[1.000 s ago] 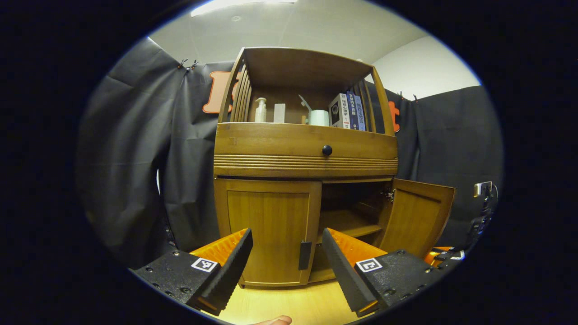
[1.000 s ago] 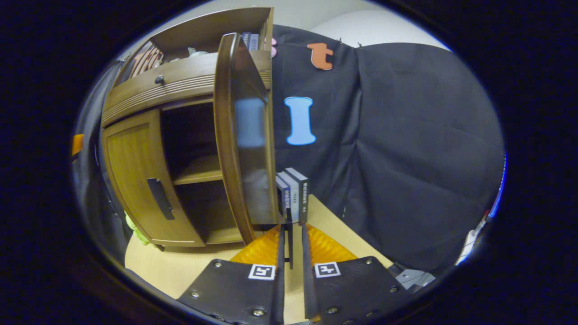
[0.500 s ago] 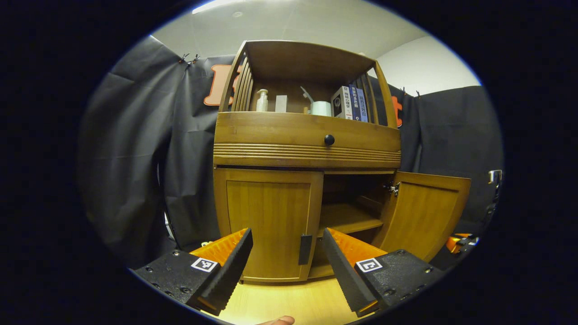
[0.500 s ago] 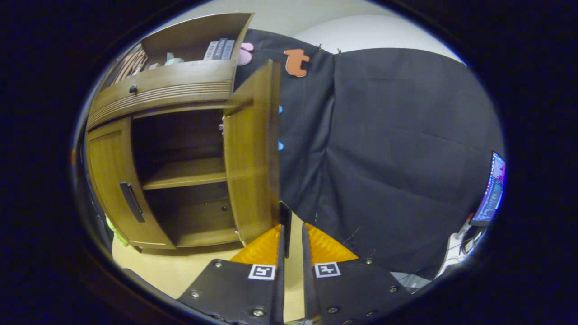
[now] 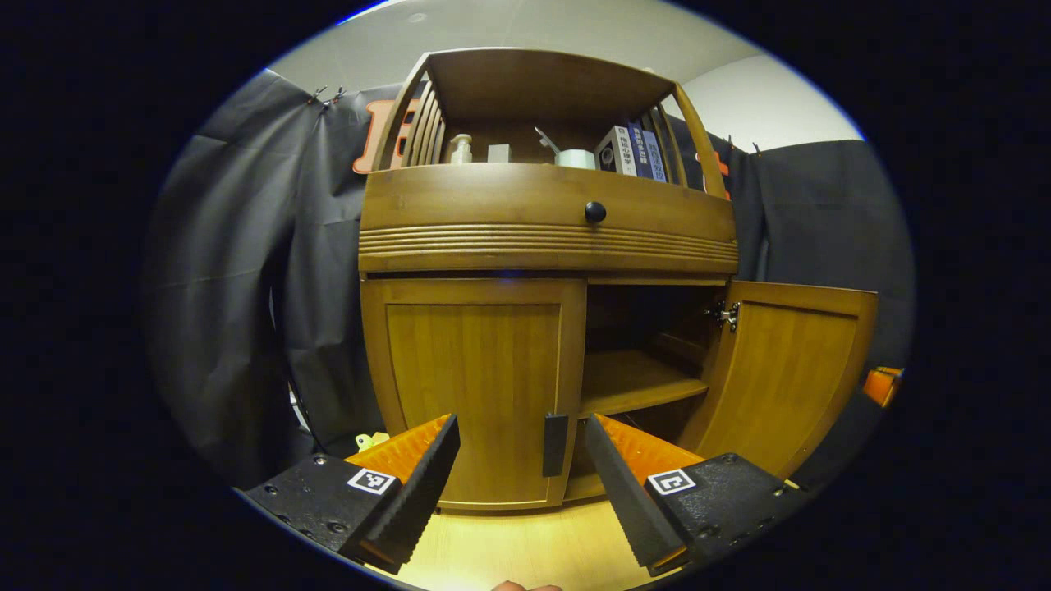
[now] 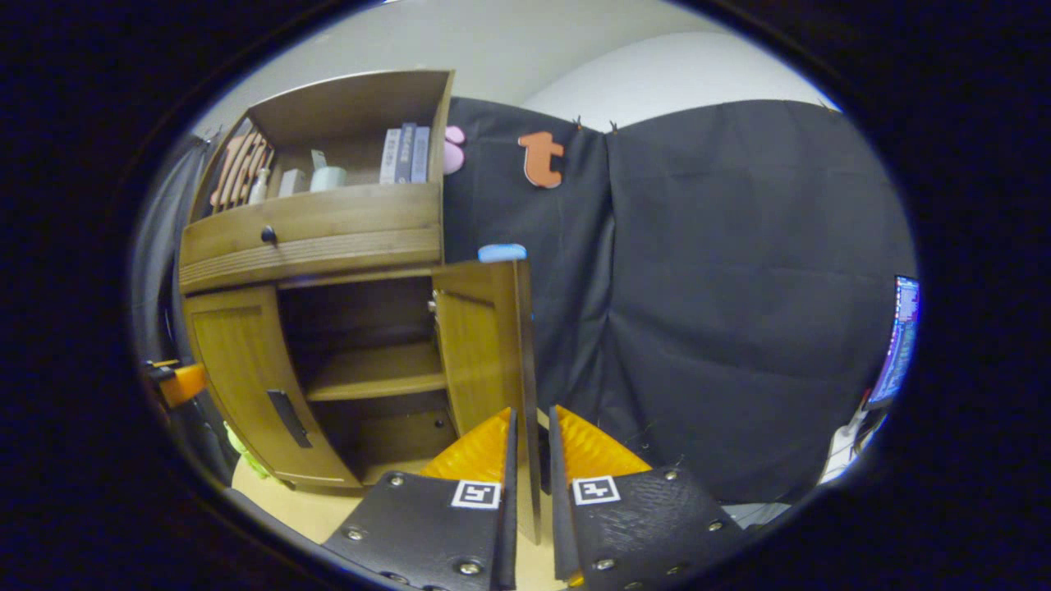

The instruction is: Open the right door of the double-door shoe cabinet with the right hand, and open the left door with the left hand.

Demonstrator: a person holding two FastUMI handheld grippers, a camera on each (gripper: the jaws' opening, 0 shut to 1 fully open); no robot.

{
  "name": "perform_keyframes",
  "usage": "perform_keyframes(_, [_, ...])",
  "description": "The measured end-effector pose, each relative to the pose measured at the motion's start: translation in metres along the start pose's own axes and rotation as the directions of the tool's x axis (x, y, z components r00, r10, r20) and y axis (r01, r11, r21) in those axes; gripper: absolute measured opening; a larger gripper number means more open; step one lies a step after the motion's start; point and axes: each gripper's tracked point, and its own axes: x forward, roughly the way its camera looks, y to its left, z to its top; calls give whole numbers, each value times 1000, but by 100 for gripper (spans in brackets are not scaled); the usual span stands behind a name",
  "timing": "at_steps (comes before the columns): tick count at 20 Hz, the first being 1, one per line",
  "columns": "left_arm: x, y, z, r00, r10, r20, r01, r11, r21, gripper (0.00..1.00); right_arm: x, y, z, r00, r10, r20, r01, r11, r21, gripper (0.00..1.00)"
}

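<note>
The wooden shoe cabinet [image 5: 546, 217] fills the middle of the left gripper view. Its left door [image 5: 472, 377] is closed, with a black handle [image 5: 555, 444] on its right edge. My left gripper [image 5: 521, 464] is open just in front of that handle, which sits between the fingers without touching them. The right door [image 5: 784, 373] stands swung wide open. In the right gripper view my right gripper [image 6: 531, 431] is shut on the free edge of the right door [image 6: 480, 345], at its handle. The inner shelf [image 6: 374, 377] is bare.
The top shelf holds a pump bottle [image 5: 460, 148], a white cup [image 5: 575, 158] and books [image 5: 632, 152]. A drawer with a black knob [image 5: 594, 212] sits above the doors. A yellow-green object [image 6: 246, 451] lies left of the cabinet base. A monitor [image 6: 899, 341] glows at far right.
The right gripper has pulled the right door farther open, from edge-on to wide. The left gripper has moved nearer the left door, still open.
</note>
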Motion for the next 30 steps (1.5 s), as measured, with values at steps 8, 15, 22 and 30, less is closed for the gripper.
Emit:
perform_keyframes(8, [42,-17,-23,997,-46,-57,46,999,-8,92,-32,13,67,987,39,156,-39,999,-4,18])
perform_keyframes(15, [84,-26,-44,990,-82,-115,79,996,-30,96,-53,10,86,977,35,210,-24,998,-57,24])
perform_keyframes(22, [125,-32,-66,981,-109,-160,102,994,-47,93,-59,9,73,981,23,192,-3,994,-106,77])
perform_keyframes(30, [161,-34,-96,971,-96,-218,87,995,-51,68,-73,-16,55,986,-46,158,67,988,-136,77])
